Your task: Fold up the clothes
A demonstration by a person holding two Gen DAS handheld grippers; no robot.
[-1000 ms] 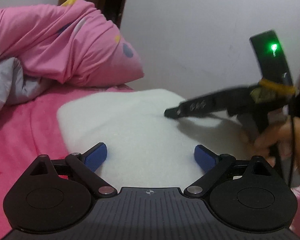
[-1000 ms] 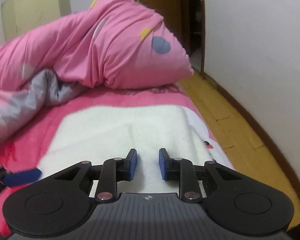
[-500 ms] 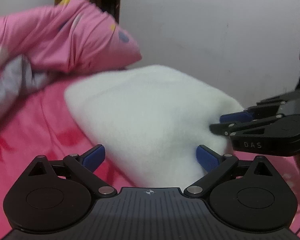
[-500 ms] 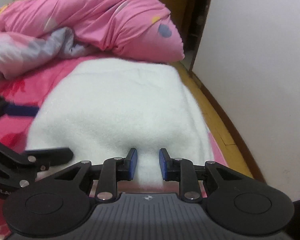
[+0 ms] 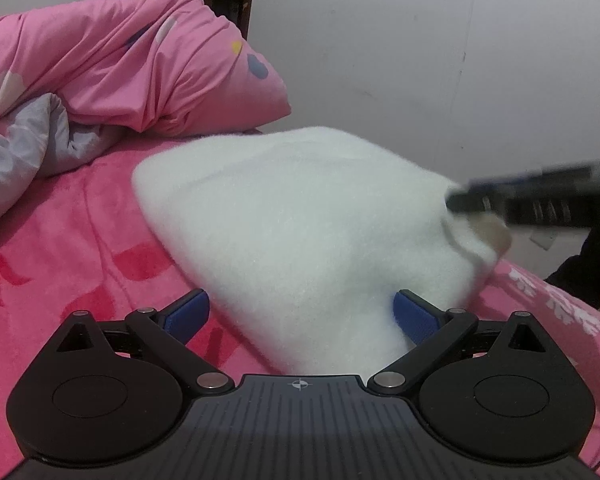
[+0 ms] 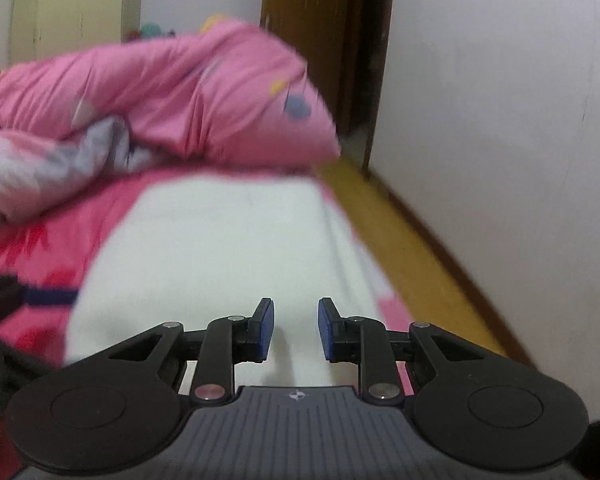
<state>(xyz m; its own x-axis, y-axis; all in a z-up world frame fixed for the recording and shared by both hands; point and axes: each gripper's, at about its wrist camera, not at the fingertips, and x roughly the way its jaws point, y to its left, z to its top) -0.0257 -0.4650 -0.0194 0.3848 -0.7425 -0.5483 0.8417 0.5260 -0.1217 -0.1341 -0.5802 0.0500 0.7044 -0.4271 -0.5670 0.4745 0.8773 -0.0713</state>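
Observation:
A white fleecy garment (image 5: 300,216) lies on the pink bed sheet (image 5: 60,264). My left gripper (image 5: 302,314) is open wide at the garment's near edge. Its right pad touches the fleece and its left pad is over the sheet. My right gripper (image 5: 460,200) comes in from the right, blurred, at the garment's raised right corner. In the right wrist view my right gripper (image 6: 296,328) has its blue pads close together, with a ridge of the white garment (image 6: 220,248) pinched between them. A person's hand shows at the far right edge.
A crumpled pink duvet (image 5: 120,64) with a grey lining is heaped at the back of the bed. To the right the bed ends at a wooden floor (image 6: 404,248) beside a white wall (image 6: 500,120). A brown door (image 6: 324,40) stands behind.
The right gripper came off the middle of the garment to its right corner, which now stands lifted off the bed. The left gripper shifted slightly along the near edge and stayed open.

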